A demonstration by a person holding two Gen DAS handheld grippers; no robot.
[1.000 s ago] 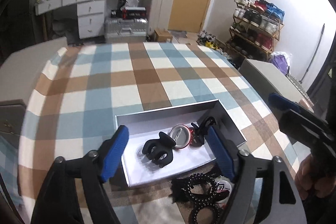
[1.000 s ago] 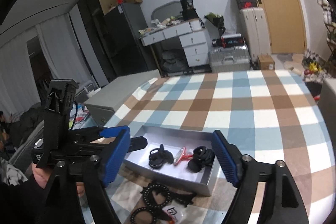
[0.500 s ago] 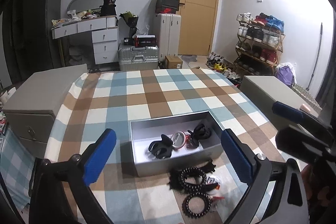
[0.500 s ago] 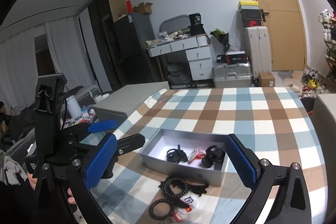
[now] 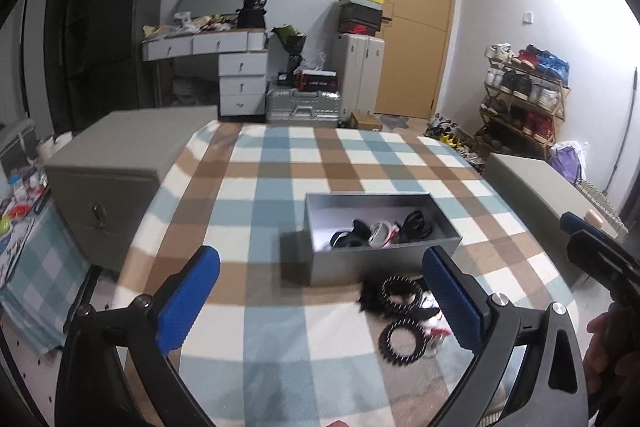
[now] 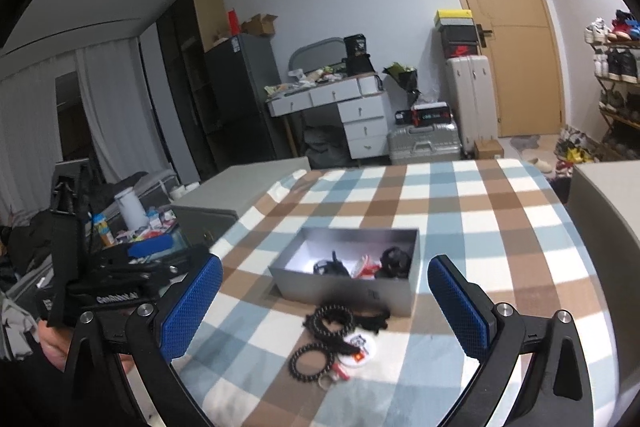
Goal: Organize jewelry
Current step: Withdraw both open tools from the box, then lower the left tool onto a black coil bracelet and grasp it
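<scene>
A grey open box (image 5: 320, 267) (image 6: 288, 281) stands on the checked tablecloth (image 5: 280, 167). Inside it lie a black hair claw (image 5: 350, 237) (image 6: 332, 267), a red and white badge (image 5: 382, 233) (image 6: 366, 267) and another black clip (image 5: 416, 223) (image 6: 394, 261). In front of the box lie two black bead bracelets (image 5: 402, 311) (image 6: 326, 335), a black clip and round badges (image 6: 356, 349). My left gripper (image 5: 320, 301) is open and empty, raised well back from the box. My right gripper (image 6: 326, 301) is open and empty too, held back over the table's near edge.
Grey cabinets stand at the table's left (image 5: 120, 163) and right (image 5: 536, 183). A shoe rack (image 5: 524, 99), suitcases (image 5: 304, 107), a white desk with drawers (image 5: 224, 67) and a wooden door (image 5: 412, 23) line the far wall. Clutter (image 6: 136, 223) lies low on the left.
Both grippers have pulled up and back from the box, which now looks smaller and farther away. More of the room shows. The loose items in front of the box have not moved.
</scene>
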